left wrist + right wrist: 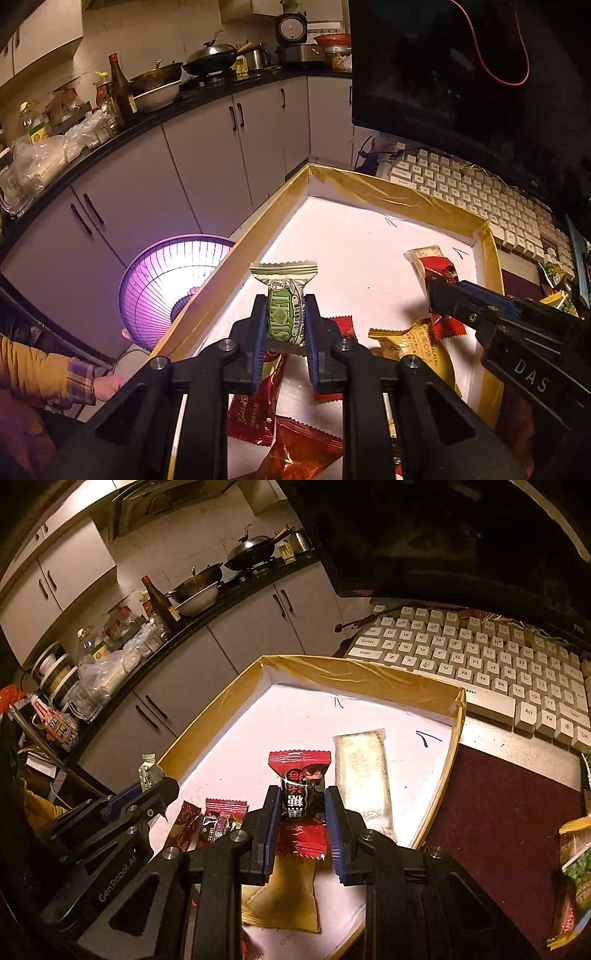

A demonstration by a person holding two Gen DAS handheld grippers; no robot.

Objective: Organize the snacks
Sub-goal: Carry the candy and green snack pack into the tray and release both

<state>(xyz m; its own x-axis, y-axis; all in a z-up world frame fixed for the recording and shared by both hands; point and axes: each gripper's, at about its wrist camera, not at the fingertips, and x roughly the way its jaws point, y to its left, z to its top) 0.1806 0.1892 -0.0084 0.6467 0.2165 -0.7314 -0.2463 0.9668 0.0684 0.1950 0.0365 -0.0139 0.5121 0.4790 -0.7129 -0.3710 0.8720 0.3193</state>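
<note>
Left tongs (284,325) are clamped on a green-and-white sweet (285,314), held upright above the near left part of the tray (424,201); right tongs (301,805) are clamped on a red-and-black sweet (300,794), held above the tray's middle, just beside a pale long packet (364,775) lying flat on the tray floor. Risk: both wrappers are gripped across a narrow, slick waist, so either could twist or slip out if the tongs tilt or loosen early; the two tools work close together, and a crossing move could knock one sweet from the other's grip. A release near the taped rim might send a sweet over the edge toward the floor or the keyboard (480,653). Loose red packets (255,402) and a gold packet (421,347) lie under the tools and could be dragged. Hidden: the tray's near edge sits behind the tool bodies; how many packets lie there cannot be counted; the sorting scheme is probably marked by faint pen strokes, unreadable here.
</note>
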